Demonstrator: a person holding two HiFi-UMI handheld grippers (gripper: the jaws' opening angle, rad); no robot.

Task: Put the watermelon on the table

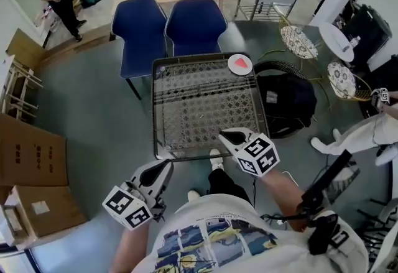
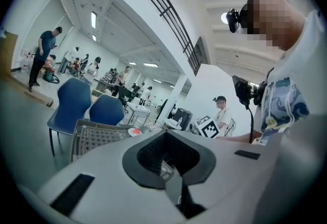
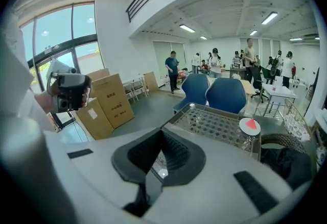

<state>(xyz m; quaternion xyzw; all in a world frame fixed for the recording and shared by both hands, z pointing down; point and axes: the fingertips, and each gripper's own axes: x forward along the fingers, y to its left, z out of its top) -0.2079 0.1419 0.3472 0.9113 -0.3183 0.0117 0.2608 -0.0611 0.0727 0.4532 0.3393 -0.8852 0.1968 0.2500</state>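
Observation:
A red watermelon wedge [image 1: 240, 64] lies on a small white plate at the far right corner of the wire-mesh table [image 1: 186, 135]. It also shows in the left gripper view [image 2: 134, 131] and the right gripper view [image 3: 250, 125]. My right gripper [image 1: 227, 136] hovers over the table's near right edge, jaws shut with nothing between them [image 3: 161, 159]. My left gripper [image 1: 166, 166] is just off the table's near left corner, its jaws [image 2: 167, 162] together and empty. Both are well short of the watermelon.
Two blue chairs [image 1: 140, 29] [image 1: 198, 23] stand behind the table. A black bag in a round wire basket [image 1: 286, 101] sits at its right. Cardboard boxes [image 1: 31, 160] lie at the left. A person in white trousers [image 1: 367, 135] is at the right.

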